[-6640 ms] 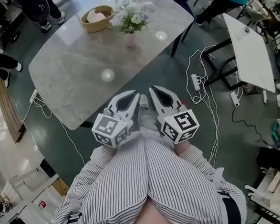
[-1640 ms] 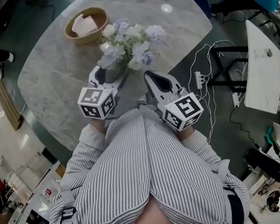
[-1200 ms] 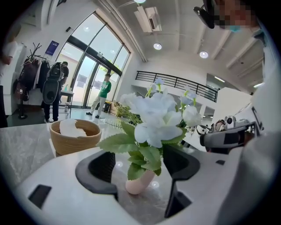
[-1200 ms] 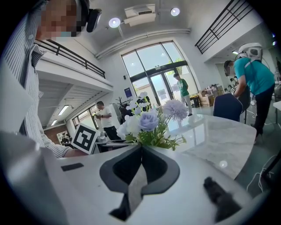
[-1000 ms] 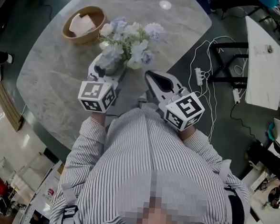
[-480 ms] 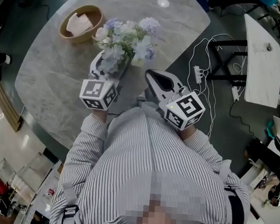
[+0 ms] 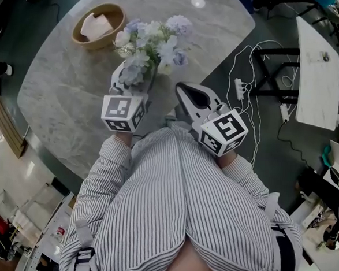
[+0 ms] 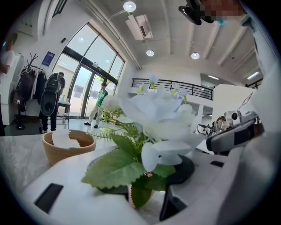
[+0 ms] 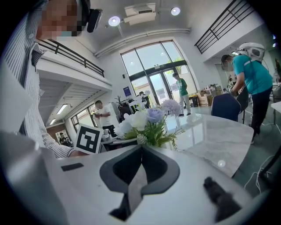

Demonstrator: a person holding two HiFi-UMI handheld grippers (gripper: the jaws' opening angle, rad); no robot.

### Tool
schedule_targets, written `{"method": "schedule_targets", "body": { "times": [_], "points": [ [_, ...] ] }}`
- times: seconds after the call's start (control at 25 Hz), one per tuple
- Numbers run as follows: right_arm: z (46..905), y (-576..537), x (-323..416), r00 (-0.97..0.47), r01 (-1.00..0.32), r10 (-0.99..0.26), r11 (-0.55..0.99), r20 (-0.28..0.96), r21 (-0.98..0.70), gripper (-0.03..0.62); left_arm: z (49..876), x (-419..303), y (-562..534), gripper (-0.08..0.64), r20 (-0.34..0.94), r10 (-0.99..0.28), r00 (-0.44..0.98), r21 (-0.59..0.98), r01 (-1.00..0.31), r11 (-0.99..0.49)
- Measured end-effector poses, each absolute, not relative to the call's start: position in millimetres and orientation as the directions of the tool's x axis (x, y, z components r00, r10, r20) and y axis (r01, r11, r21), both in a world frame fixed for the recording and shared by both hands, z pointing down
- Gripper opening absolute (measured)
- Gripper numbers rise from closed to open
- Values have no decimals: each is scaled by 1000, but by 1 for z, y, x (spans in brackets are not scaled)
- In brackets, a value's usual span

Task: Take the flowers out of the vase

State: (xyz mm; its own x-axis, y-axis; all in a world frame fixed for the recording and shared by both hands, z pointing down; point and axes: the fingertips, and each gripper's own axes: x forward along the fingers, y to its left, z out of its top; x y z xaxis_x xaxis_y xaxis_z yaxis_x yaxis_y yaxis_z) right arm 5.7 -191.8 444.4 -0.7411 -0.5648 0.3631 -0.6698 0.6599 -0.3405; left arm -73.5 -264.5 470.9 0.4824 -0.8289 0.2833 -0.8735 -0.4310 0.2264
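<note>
Closing around the vase [image 8: 131,197], seemingly to steady it, the left gripper [image 7: 131,83] has just narrowed its 2 jaws, though a sliver of gap shows at the right jaw. The flowers [image 8: 158,116] rise directly above them. The right gripper [image 9: 141,151] is pressed together and empty, with the flowers ahead of its tips.

The person wears a grey-and-white pinstriped shirt [image 7: 175,213]. The white left gripper [image 7: 131,82] and right gripper [image 7: 180,88] bear black-and-white marker cubes [image 7: 123,112].
</note>
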Motion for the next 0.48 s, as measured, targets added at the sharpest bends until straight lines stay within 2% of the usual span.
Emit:
{"method": "schedule_targets", "body": {
  "times": [0.08,0.16,0.48],
  "points": [
    [445,-191,6,-741,-670,-565,660,363,-339,15,472,-76,-265,161,290,-835,467,211,-882,-420],
    [444,-190,6,-741,-670,-566,660,361,-339,14,473,-77,-265,137,294,-838,460,201,-887,-416],
    [441,-189,4,-743,-668,-569,664,352,-335,15,474,-79,-264,94,310,-841,443,181,-896,-406]
  ]
}}
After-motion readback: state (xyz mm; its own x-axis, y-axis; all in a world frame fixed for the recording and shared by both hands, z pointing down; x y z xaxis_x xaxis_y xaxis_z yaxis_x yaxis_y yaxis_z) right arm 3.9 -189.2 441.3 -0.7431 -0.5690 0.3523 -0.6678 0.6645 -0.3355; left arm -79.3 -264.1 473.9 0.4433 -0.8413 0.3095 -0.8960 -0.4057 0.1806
